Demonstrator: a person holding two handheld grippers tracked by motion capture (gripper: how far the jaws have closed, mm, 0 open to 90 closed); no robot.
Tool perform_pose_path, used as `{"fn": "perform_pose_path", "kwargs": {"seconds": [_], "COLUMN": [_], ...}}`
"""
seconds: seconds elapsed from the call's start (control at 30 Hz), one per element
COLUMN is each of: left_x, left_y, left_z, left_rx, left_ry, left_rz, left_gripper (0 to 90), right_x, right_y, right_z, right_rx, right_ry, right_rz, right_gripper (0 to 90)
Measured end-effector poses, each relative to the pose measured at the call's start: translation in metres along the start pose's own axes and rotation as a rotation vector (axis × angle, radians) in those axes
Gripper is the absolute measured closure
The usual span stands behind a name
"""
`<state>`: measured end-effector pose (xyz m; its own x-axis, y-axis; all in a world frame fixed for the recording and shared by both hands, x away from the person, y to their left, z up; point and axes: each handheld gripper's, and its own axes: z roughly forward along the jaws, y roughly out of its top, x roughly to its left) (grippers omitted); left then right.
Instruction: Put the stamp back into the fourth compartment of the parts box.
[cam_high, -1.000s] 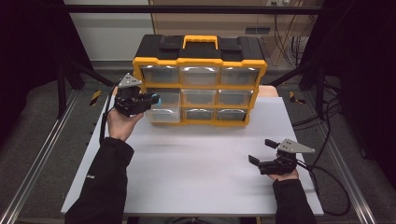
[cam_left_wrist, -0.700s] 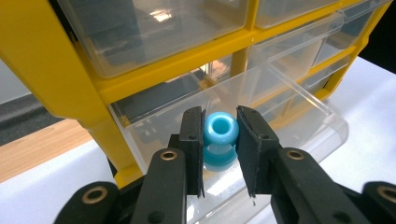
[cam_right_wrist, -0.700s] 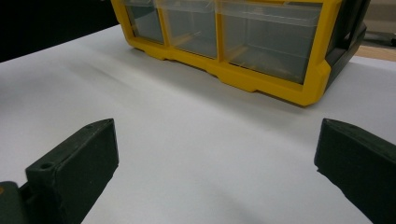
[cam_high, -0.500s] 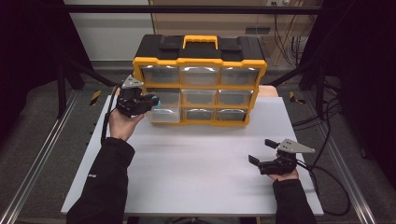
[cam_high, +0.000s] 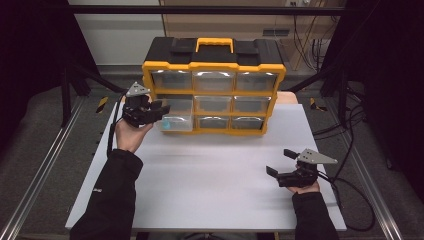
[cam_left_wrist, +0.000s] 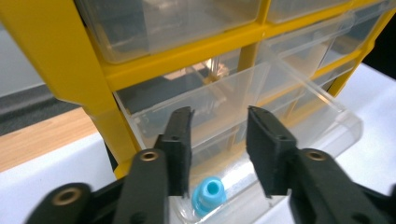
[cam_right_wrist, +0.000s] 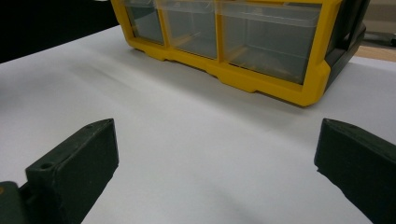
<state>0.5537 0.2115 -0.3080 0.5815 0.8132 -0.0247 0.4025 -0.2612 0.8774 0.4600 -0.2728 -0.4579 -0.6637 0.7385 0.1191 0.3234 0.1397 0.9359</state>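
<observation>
2 grippers are in my hands at the white table (cam_high: 210, 185). The left gripper (cam_high: 162, 108) is up at the yellow box of drawers (cam_high: 214, 65), at its left side. The clear drawer (cam_high: 176, 121) on the left of the box sticks out toward me. My left gripper points right into it.

In the left gripper view, the left gripper (cam_left_wrist: 218, 140) has its 2 black jaws a little way apart. They have just been opening. Nothing is pinched between them now. A small blue part (cam_left_wrist: 208, 194) lies on the floor of the clear drawer (cam_left_wrist: 299, 116), low down, just under the gap of the jaws and close to the left jaw. It looks like a little round ring with a hole in the middle. The pads do not touch it. The drawer's clear walls go up on both sides of the jaws.

The right gripper (cam_high: 278, 162) sits low at the near right side of the table, well apart from the box. My hand (cam_high: 302, 187) holds it there, and its cable (cam_high: 350, 187) runs off the right edge. In the right gripper view, the right gripper (cam_right_wrist: 217, 154) has its 2 jaws wide apart, with bare white table (cam_right_wrist: 187, 140) between them. The yellow box (cam_right_wrist: 261, 79) stands farther off in that view, and its clear drawers on that side are pushed in.
</observation>
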Motion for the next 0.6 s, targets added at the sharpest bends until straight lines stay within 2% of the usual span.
{"fn": "perform_pose_path", "kwargs": {"seconds": [0.3,0.47,0.6], "left_x": [0.001,0.000,-0.002], "left_y": [-0.007,-0.014,-0.021], "left_z": [-0.022,-0.030,-0.038], "left_rx": [-0.112,-0.128,-0.139], "left_ry": [-0.052,-0.066,-0.073], "left_rz": [-0.020,-0.018,-0.001], "left_gripper": [26.3,10.3,3.5], "right_x": [0.000,0.000,0.000], "right_y": [0.000,0.000,0.000], "right_z": [0.000,0.000,0.000], "right_rx": [0.000,0.000,0.000], "right_ry": [0.001,0.001,0.000], "right_rz": [0.001,0.001,0.002], "right_gripper": [0.3,0.3,0.2]}}
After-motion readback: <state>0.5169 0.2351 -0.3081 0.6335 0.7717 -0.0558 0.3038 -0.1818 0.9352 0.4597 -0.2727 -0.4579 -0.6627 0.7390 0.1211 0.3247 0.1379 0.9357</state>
